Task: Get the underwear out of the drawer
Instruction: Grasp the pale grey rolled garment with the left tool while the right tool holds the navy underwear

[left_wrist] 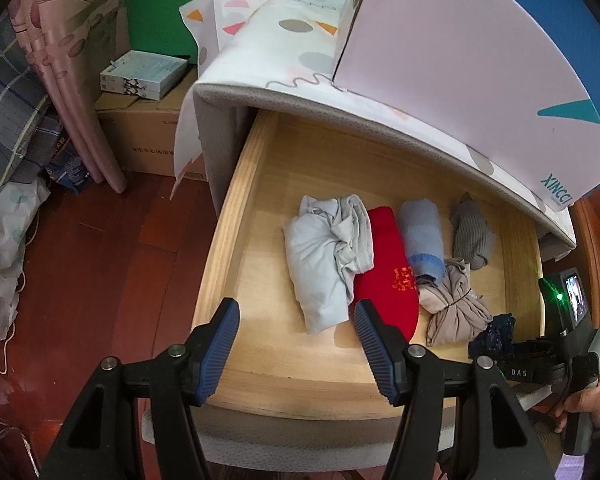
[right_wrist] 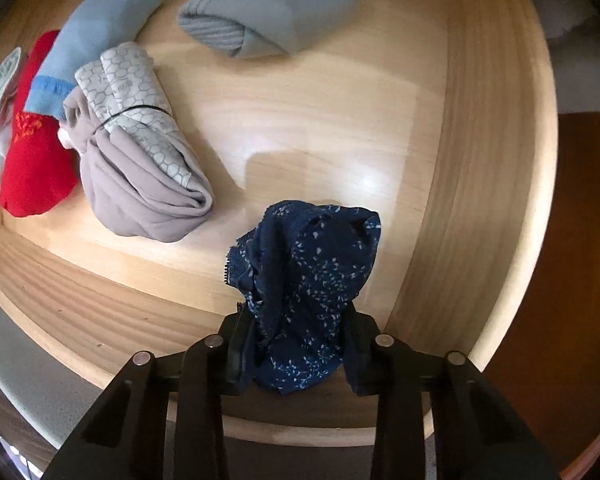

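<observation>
The wooden drawer (left_wrist: 236, 208) stands pulled out, with rolled garments on its floor. My right gripper (right_wrist: 300, 320) is shut on a navy blue speckled piece of underwear (right_wrist: 308, 272) at the drawer's front right corner; the cloth bulges out above the jaws and hides the pads. In the left wrist view the same navy underwear (left_wrist: 496, 330) shows at the lower right. My left gripper (left_wrist: 294, 304) hovers open over the drawer's front, nothing between its fingers. Just beyond it lies a pale blue-grey bundle (left_wrist: 324, 264).
Also in the drawer are a red garment (left_wrist: 388, 280), a blue roll (left_wrist: 422, 236), a grey ribbed roll (right_wrist: 268, 12) and a beige bundle (right_wrist: 140, 168). A white bag (left_wrist: 460, 60) sits on the cloth-covered cabinet top. A cardboard box (left_wrist: 148, 136) and a curtain (left_wrist: 76, 92) stand at the left.
</observation>
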A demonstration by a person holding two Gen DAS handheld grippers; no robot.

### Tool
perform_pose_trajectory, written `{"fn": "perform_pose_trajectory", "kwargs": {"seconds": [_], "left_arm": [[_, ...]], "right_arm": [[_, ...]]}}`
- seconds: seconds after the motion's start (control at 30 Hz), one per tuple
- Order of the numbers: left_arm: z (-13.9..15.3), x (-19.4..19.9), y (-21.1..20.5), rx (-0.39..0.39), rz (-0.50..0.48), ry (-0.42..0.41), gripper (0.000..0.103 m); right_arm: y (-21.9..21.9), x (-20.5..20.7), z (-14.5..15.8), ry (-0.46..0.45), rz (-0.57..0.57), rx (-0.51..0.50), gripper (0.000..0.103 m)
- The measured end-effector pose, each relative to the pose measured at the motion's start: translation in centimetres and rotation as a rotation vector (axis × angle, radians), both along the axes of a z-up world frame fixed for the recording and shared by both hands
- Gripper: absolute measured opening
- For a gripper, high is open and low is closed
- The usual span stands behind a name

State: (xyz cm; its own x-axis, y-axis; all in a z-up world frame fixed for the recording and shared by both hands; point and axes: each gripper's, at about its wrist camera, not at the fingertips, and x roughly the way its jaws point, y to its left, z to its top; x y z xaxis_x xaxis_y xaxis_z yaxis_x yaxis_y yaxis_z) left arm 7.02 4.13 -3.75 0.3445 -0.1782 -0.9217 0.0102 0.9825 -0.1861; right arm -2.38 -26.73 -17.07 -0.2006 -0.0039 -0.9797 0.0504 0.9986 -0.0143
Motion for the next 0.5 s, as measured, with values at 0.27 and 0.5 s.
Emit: {"fn": "perform_pose_trajectory", "kwargs": {"seconds": [0.27,0.5], "left_arm": [[-0.6,2.1,-1.2,0.024,-0.031,0.026,0.062],[-2.0,4.9,-3.9,0.061,-0.106,0.053,0.062]], "right_arm": [[-2.6,0.4,1.8,-0.016,-0.036,0.062,0.032],[-3.0,-1.1,3.3,-0.017,-0.036,0.073,0.033]]}}
